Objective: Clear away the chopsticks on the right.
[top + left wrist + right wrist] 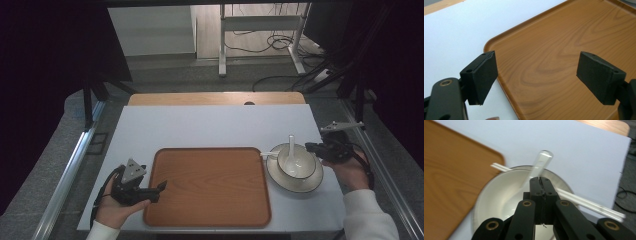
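A white bowl [296,162] sits on a white plate [295,184] right of a brown wooden tray [207,187]. A white spoon [291,145] stands in the bowl with its handle up, and white chopsticks [267,155] lie across the rim. My right gripper [309,146] hovers at the bowl's right edge. In the right gripper view its jaws [541,181] are shut together with nothing between them, just short of the spoon handle [540,163], above the bowl [504,197] and chopsticks [584,201]. My left gripper [162,186] is open at the tray's left edge, its jaws [536,75] empty over the tray [564,50].
A white mat [200,125] covers the table, with a strip of bare wood [215,98] at the far edge. Metal rails [67,175] run along both sides. A desk frame and cables [260,45] stand on the floor beyond.
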Motion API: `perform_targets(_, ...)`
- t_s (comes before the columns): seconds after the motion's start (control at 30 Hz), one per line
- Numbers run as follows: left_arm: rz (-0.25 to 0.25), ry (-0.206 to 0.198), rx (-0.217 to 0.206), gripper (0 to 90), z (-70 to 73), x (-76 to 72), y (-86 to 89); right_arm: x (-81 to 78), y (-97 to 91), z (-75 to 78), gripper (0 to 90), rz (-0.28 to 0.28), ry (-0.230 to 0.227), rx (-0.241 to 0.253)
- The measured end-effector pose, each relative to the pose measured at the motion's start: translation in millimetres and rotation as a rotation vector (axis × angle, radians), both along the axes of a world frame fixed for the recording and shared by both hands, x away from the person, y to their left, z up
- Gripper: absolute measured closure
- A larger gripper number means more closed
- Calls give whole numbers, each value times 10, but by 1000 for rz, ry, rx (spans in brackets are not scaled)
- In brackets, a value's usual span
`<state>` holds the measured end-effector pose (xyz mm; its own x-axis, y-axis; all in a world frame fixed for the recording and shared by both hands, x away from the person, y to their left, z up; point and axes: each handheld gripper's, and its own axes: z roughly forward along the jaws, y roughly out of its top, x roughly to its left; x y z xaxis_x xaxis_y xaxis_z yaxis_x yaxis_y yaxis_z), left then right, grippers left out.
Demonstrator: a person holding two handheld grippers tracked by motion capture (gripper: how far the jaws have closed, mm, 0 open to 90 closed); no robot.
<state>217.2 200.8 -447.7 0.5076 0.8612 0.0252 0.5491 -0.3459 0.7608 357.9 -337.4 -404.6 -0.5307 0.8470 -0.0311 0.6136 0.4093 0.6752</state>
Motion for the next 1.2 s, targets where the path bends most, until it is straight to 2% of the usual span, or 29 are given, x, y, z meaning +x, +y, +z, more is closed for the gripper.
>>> perform_targets(0.07, 4, 4, -3, 166, -22, 11, 21, 47, -27, -7, 892, -15, 7, -11)
perform_targets(0.13, 13, 21, -5, 166, -67, 21, 63, 157, -100, -41, 892, -58, 25, -28)
perform_targets(0.2, 19, 25, -6, 166, -79, 25, 78, 213, -144, -63, 891, -98, 40, -26)
perform_targets(0.23, 23, 27, -8, 166, -85, 29, 94, 213, -144, -63, 891, -98, 40, -26)
perform_targets(0.27, 25, 29, -9, 166, -87, 30, 111, 270, -193, -88, 891, -135, 46, -28)
perform_targets(0.37, 30, 28, -13, 166, -89, 21, 137, 308, -221, -112, 891, -152, 57, -35)
perform_targets(0.47, 37, 30, -13, 167, -99, 7, 161, 434, -314, -225, 891, -189, 99, -60)
perform_targets(0.87, 46, 39, -2, 170, -175, 28, 195, 704, -376, -453, 892, -188, 153, -104)
perform_targets(1.2, 47, 53, 9, 171, -232, 58, 190, 766, -393, -543, 891, -181, 163, -118)
